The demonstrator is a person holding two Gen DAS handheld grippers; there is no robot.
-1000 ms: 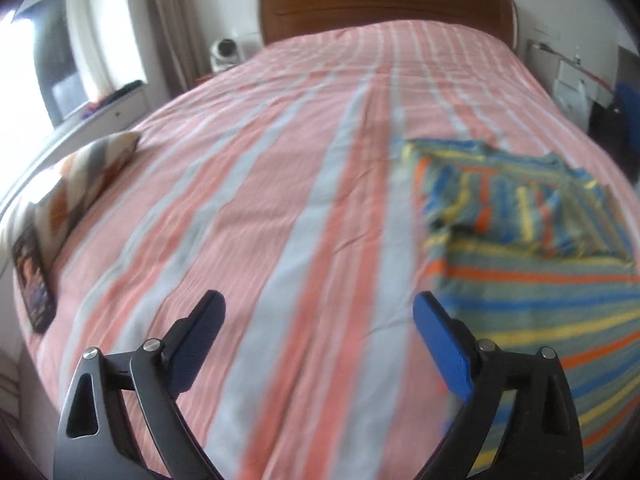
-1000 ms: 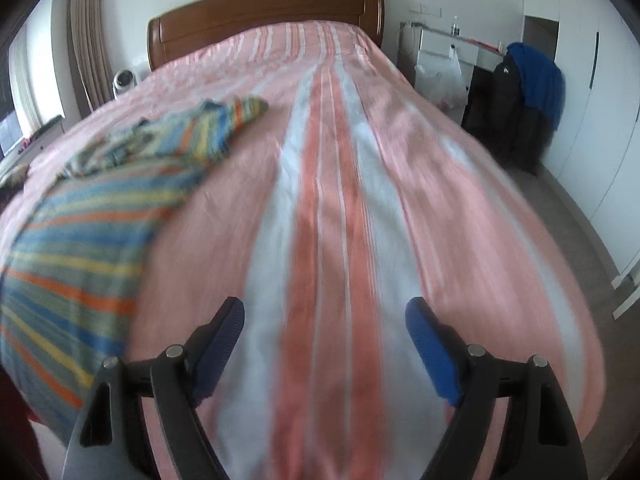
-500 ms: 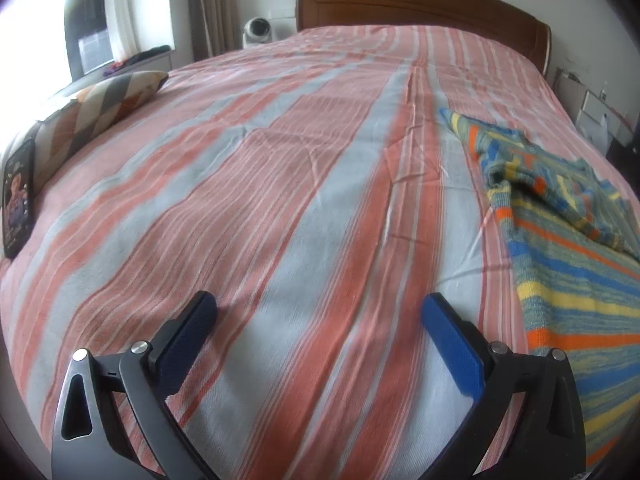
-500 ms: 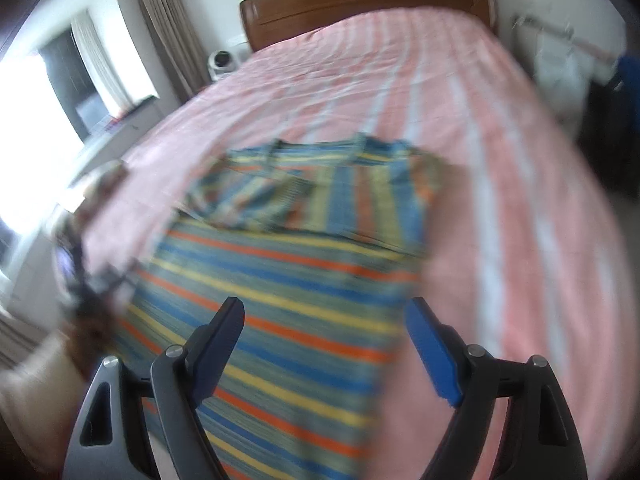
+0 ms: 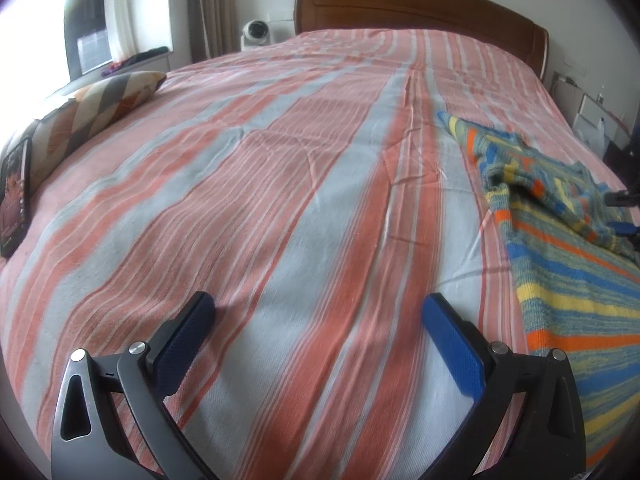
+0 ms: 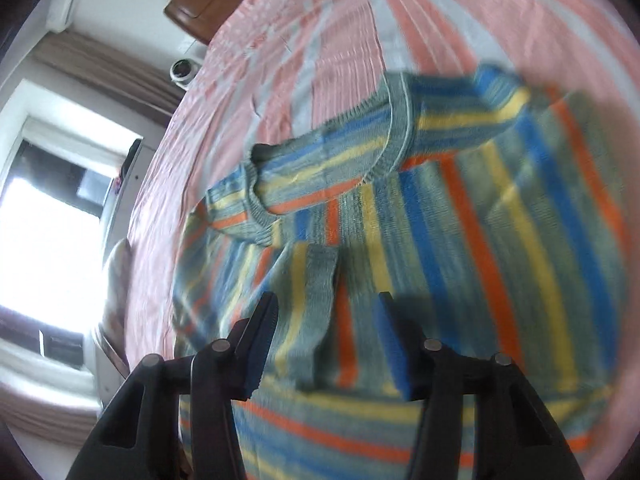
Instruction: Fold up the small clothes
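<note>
A small knitted sweater (image 5: 568, 264) with blue, yellow, orange and grey-green stripes lies partly folded on the right side of the bed. My left gripper (image 5: 318, 312) is open and empty, low over the bare bedspread to the left of the sweater. My right gripper (image 6: 326, 316) is open, tilted and close above the sweater (image 6: 460, 216), its jaws either side of a folded sleeve strip below the neckline. The right gripper's tip also shows at the far right of the left wrist view (image 5: 624, 208).
The bed has a pink, orange and pale blue striped bedspread (image 5: 260, 184) and a wooden headboard (image 5: 420, 4). A patterned pillow (image 5: 96, 108) and a dark book or tablet (image 5: 16, 204) lie at the left edge. A white fan (image 5: 256, 32) stands beside the headboard.
My right gripper has swung left, dropped close over the sweater and rolled, and its jaws have narrowed. My left gripper has turned slightly left, so the sweater sits further right in its view.
</note>
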